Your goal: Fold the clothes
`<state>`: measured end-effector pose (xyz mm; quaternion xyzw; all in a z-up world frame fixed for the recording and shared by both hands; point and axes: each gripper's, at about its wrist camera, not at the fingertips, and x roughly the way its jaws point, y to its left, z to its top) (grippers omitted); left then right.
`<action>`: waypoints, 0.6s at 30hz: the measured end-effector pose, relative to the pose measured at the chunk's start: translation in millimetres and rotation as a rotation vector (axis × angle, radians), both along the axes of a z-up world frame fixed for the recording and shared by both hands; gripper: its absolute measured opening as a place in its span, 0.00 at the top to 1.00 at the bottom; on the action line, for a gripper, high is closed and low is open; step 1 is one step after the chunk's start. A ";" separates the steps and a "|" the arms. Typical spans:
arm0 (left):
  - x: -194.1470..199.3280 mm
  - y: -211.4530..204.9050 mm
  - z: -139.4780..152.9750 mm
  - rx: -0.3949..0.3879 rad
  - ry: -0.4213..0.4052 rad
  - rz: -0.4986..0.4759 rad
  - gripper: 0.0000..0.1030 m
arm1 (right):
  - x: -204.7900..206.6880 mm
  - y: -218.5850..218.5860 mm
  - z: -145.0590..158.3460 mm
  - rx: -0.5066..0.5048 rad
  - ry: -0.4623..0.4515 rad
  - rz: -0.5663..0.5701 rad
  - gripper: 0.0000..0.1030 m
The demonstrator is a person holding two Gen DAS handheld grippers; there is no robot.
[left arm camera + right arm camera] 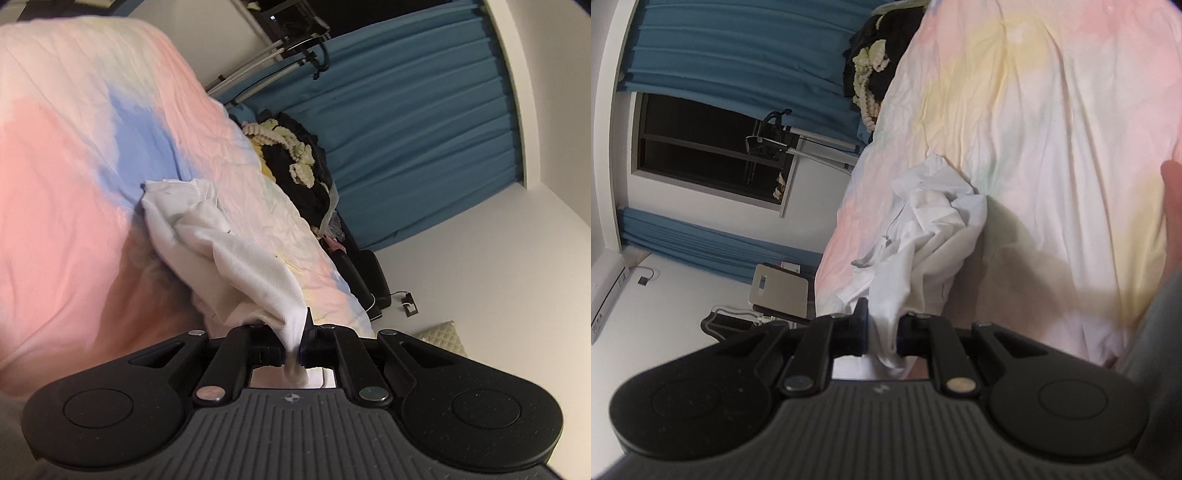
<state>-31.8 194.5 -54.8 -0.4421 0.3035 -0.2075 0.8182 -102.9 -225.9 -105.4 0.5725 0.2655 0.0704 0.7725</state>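
Note:
A white garment [229,254] hangs bunched above a pastel tie-dye bedspread [66,184], lifted at two points. My left gripper [293,347] is shut on one edge of it, and a tuft of white cloth pokes out behind the pads. In the right wrist view the same white garment [931,229] trails down with a small tag and cord on it. My right gripper [882,332] is shut on another edge, the cloth pinched between its black fingers [860,321]. The far part of the garment still rests crumpled on the bedspread [1052,147].
A heap of black and cream clothes [295,158] lies at the far end of the bed. Blue curtains [424,129] and a dark window [701,147] stand behind. A grey box [779,291] and cables sit on the white floor. A person's hand [1172,206] shows at the right edge.

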 end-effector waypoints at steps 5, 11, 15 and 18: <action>54.0 -7.4 0.9 -0.006 0.045 0.041 0.92 | 46.0 -8.5 0.6 0.045 0.029 -0.054 0.86; 138.1 -19.3 -4.1 0.021 0.075 0.073 0.92 | 132.0 -16.0 0.8 0.086 0.050 -0.113 0.83; 190.7 -27.0 -16.5 0.068 0.098 0.081 0.92 | 191.2 -20.9 -11.1 0.075 0.110 -0.130 0.83; 225.5 -32.7 -31.3 0.089 0.121 0.088 0.92 | 227.8 -26.2 -23.5 0.053 0.140 -0.119 0.82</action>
